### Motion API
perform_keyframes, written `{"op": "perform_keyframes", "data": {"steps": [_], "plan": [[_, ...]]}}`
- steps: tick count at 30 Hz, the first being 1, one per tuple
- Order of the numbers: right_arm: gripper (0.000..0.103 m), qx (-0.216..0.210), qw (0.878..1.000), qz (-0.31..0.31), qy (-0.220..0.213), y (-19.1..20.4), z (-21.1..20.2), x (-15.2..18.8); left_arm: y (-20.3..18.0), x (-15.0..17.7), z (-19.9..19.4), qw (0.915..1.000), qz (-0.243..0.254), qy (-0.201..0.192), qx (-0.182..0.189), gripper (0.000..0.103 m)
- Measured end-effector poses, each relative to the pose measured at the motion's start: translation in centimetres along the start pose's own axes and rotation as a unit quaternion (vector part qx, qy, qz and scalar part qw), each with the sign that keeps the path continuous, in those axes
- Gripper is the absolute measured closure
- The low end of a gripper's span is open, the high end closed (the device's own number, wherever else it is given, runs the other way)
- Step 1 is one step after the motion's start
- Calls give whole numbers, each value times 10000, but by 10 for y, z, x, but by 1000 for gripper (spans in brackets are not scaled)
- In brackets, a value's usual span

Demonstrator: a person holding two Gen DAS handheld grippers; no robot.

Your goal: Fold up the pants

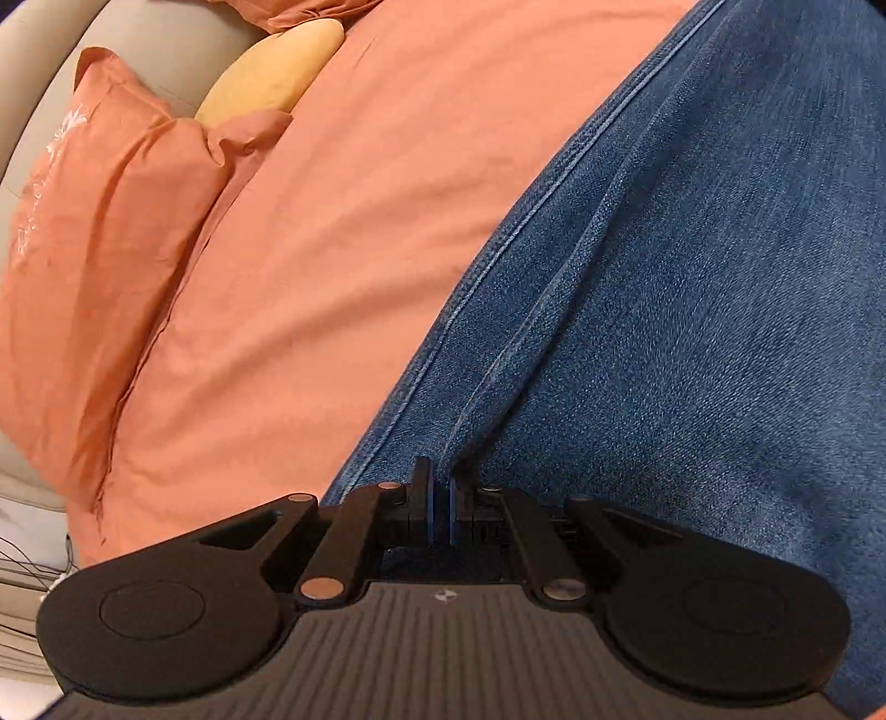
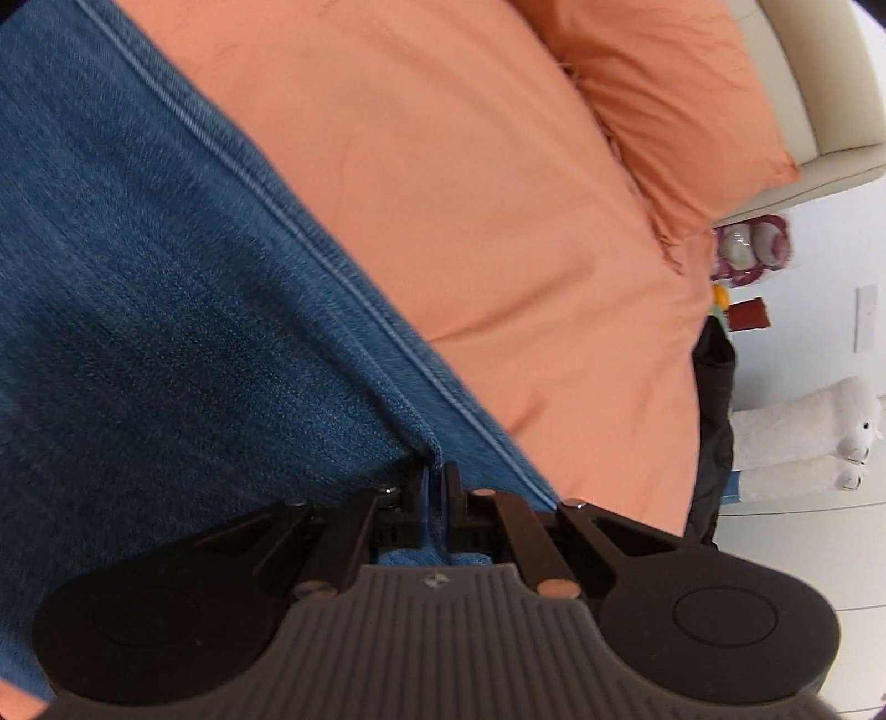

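Blue denim pants (image 1: 692,266) lie on an orange bed sheet (image 1: 354,232). In the left wrist view my left gripper (image 1: 441,476) is shut on the denim near a stitched side seam. In the right wrist view the pants (image 2: 155,288) fill the left side, and my right gripper (image 2: 437,476) is shut on a pinched fold of denim by the seam. Denim shows between both pairs of fingers.
An orange pillow (image 1: 94,232) and a yellow cushion (image 1: 271,72) lie at the bed's head against a beige headboard (image 1: 166,50). In the right wrist view another orange pillow (image 2: 686,94), a black item (image 2: 714,421) at the bed's edge and a white plush toy (image 2: 814,432) show.
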State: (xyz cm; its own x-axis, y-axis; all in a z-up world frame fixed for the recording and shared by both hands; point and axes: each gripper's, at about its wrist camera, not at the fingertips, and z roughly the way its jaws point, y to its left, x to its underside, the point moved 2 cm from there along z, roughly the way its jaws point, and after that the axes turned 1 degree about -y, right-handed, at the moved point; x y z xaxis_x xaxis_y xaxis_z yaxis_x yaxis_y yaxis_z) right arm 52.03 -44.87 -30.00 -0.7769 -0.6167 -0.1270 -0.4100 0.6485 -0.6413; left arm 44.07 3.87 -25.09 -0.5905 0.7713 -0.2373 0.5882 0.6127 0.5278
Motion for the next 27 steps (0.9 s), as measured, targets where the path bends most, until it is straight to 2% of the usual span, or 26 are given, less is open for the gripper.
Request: {"op": "perform_keyframes", "data": {"steps": [3, 8, 12, 15, 25, 27], "plan": [[103, 25, 10000, 0, 18, 6, 1, 1, 6, 2, -9, 9994, -247, -236, -96, 98], [103, 162, 9992, 274, -239, -15, -32, 11, 21, 0, -45, 9971, -269, -630, -340, 98], [103, 27, 9983, 516, -263, -36, -36, 4, 35, -16, -33, 9986, -327, -374, -164, 98], [103, -53, 9983, 571, -44, -31, -18, -7, 30, -23, -12, 9996, -176, -196, -142, 98], [103, -79, 9984, 472, 306, -12, 21, -26, 36, -28, 18, 9985, -529, -26, 99, 97], [103, -59, 9984, 464, 325, -9, 25, -26, 36, -29, 26, 9981, -589, 88, 124, 86]]}}
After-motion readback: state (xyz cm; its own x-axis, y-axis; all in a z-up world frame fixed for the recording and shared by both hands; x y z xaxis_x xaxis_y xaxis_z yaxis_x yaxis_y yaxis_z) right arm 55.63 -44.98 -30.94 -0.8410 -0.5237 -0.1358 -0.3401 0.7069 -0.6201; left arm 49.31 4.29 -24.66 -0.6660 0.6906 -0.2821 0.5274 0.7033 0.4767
